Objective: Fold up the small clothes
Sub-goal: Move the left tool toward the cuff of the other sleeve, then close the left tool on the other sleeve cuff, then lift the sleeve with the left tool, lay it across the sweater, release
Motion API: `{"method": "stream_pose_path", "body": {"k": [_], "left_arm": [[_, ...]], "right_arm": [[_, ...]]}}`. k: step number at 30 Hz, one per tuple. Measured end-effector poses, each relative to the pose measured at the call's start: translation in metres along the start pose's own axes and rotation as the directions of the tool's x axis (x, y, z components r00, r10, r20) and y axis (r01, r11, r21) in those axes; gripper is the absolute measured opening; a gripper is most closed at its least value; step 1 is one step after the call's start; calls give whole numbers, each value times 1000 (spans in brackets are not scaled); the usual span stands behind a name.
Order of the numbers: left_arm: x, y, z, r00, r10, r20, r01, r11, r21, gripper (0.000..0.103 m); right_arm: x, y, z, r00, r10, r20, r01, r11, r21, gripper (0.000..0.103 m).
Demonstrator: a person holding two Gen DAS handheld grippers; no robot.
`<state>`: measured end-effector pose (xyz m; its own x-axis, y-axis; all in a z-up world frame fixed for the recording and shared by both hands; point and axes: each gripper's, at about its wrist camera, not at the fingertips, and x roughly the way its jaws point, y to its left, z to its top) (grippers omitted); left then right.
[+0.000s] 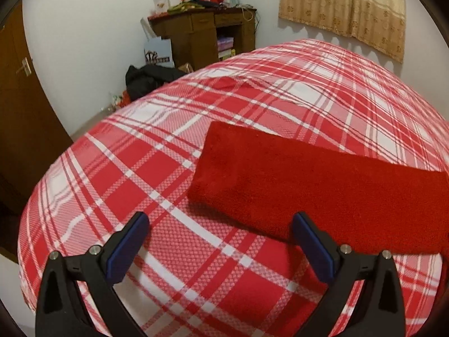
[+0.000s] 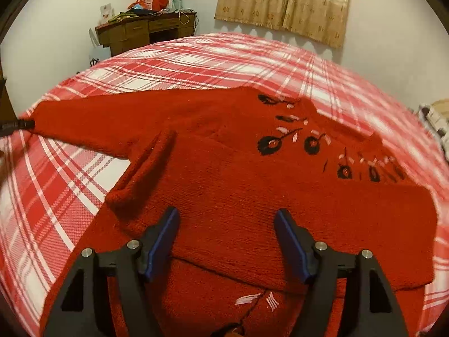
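Note:
A small red knitted sweater [image 2: 238, 191] with black and pink embroidered flowers lies on a red and white plaid bed [image 2: 196, 56]. Its right sleeve [image 2: 350, 224] is folded across the body. Its left sleeve [image 1: 322, 191] stretches out flat to the left. My left gripper [image 1: 221, 224] is open and empty, just above the bed beside the cuff end of that sleeve. My right gripper [image 2: 226, 219] is open and empty, hovering over the lower body of the sweater. The left gripper's tip [image 2: 19, 125] shows at the sleeve's cuff in the right wrist view.
The plaid bed [image 1: 168, 196] fills most of both views. A cluttered brown desk [image 1: 202, 33] stands against the far wall, with a paper bag [image 1: 158, 52] and dark clothes [image 1: 146, 77] on the floor. A beige curtain [image 1: 345, 5] hangs behind. A wooden door [image 1: 19, 98] is left.

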<state>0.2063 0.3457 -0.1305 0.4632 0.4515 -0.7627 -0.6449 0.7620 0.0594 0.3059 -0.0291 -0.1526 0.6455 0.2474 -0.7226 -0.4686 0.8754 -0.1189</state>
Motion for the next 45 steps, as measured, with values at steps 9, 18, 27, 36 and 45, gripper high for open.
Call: {"method": "stream_pose_path", "body": {"k": [9,18,27,36,45], "left_arm": [[22,22,15,998,2,-55,-8,994,-110,102],[15,24,17,998,-66,-24,63,992,-112,67],[15,6,19,992,-121,-36,118,989,-95,47],[5,8,22,980,-199,6,199,974,-109,12],[-27,3,32,961,-262,88,271,956,-110,11]], "right_arm": [[0,-5,-2,1000,14,4,-14,1000,25,73],[-2,-2,-2,1000,-3,10,3,1000,18,73],[-2,-4,-2,1000,5,11,-5,1000,30,73],[-2,-5,-2,1000,9,7,-9,999,41,76],[1,-11,-3,1000,29,-12,-28,996,83,82]]}}
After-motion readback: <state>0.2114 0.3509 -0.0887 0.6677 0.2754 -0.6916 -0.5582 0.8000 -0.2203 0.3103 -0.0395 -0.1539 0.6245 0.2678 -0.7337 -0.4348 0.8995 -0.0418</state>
